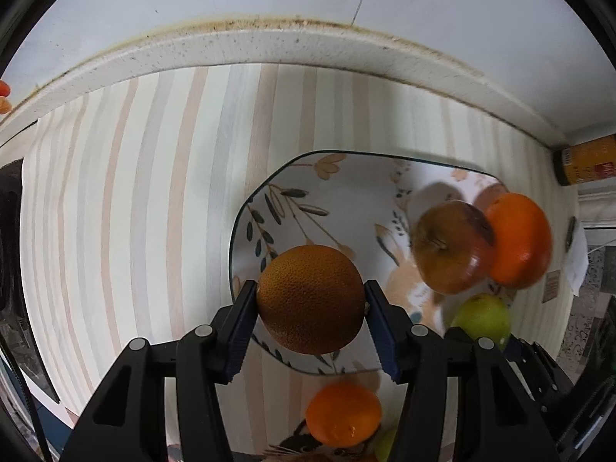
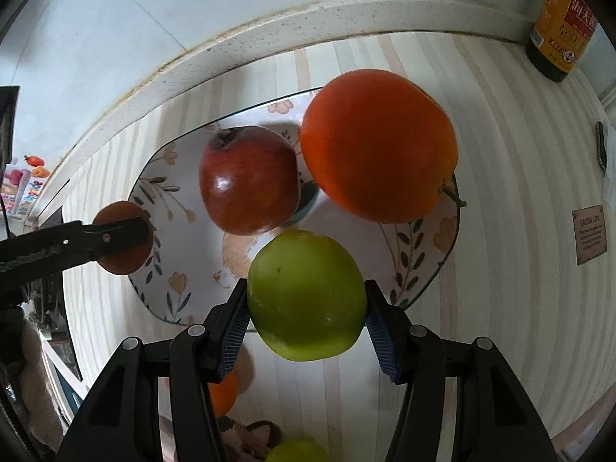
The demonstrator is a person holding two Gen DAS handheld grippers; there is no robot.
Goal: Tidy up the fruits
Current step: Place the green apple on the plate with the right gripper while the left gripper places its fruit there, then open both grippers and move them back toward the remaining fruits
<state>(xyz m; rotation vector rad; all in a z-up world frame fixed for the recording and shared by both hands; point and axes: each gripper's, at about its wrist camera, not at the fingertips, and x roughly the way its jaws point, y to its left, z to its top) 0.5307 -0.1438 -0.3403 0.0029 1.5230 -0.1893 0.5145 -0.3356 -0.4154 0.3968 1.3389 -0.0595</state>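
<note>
My left gripper [image 1: 311,300] is shut on a dark orange [image 1: 310,299] and holds it over the near left edge of a floral plate [image 1: 327,192]. My right gripper [image 2: 306,296] is shut on a green apple [image 2: 306,295] above the plate's [image 2: 184,269] near rim. On the plate lie a red apple [image 2: 248,180] and a bright orange persimmon [image 2: 379,146]; both also show in the left wrist view, the apple [image 1: 450,248] and the persimmon [image 1: 519,238]. The left gripper's finger [image 2: 111,236] with the orange [image 2: 123,258] shows at the left.
A small orange [image 1: 342,414] and another green fruit [image 2: 296,451] lie near me by a cat-patterned dish [image 2: 246,439]. A dark sauce bottle [image 2: 562,23] stands at the back right corner. A raised white ledge [image 1: 269,44] and tiled wall bound the striped countertop [image 1: 115,192].
</note>
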